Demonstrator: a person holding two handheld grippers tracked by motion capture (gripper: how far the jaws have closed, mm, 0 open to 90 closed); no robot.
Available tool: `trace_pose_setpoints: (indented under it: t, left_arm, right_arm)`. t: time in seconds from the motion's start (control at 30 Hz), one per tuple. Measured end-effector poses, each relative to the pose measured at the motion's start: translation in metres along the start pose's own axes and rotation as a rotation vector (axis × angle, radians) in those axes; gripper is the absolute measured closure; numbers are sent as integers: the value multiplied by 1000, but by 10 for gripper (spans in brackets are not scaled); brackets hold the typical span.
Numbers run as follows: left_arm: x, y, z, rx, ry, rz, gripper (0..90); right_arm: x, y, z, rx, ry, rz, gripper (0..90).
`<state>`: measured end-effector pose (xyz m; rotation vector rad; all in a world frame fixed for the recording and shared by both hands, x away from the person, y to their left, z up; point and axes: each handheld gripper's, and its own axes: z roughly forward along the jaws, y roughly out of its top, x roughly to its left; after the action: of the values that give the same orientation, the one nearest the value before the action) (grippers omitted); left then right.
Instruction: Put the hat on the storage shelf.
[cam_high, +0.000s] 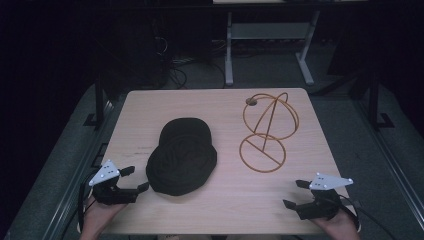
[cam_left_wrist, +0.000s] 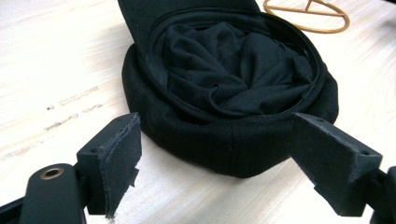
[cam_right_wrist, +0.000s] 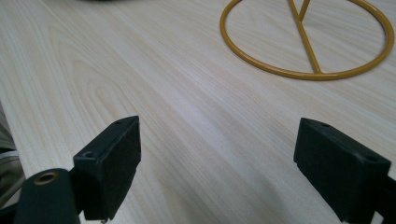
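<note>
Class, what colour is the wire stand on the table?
Golden yellow wire stand; the right gripper view shows it best.

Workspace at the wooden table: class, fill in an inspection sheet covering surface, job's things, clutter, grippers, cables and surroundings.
Surface: pale wooden table, faint marks near its left side.
Job's things: black cap lying upside down, lining bunched inside; gold wire hat stand upright to its right, apart from it.
Clutter: nothing seen.
Grippers: left hand-held gripper open, beside the cap, not touching; right hand-held gripper open over bare wood.
Cables: one cable trails from the right gripper.
Surroundings: dark room, white desk frame behind.
</note>
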<state>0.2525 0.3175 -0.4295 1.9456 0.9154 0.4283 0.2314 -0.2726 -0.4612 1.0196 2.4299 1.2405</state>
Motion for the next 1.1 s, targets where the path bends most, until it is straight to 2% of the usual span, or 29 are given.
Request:
trace_pose_setpoints:
  t: [0.07,0.17,0.37,0.43,0.57,0.73,0.8,0.87,1.1]
  left_arm:
    - [-1,0,0,-18,-4,5,168]
    - [-1,-1,0,-16,-15,-1,167]
    - [2,-4,-1,-18,-21,-3,167]
    - [4,-5,-2,-21,-29,-15,168]
    - [3,-4,-2,-6,-16,3,168]
    - [4,-4,0,14,-17,0,168]
    - [5,-5,0,20,-16,10,168]
    - [5,-5,0,17,-15,-3,168]
    - [7,-4,-1,23,-10,8,168]
  right_arm:
    - [0,0,0,-5,5,5,146]
    - [1,2,-1,-9,7,8,146]
    - [5,8,0,-10,16,-9,146]
    - [6,11,2,-10,24,-18,146]
    - [10,19,7,4,46,-28,146]
    - [14,33,12,14,69,-62,146]
    - [18,40,14,17,81,-77,146]
    - [20,46,17,23,95,-89,146]
    - [26,69,28,56,145,-130,148]
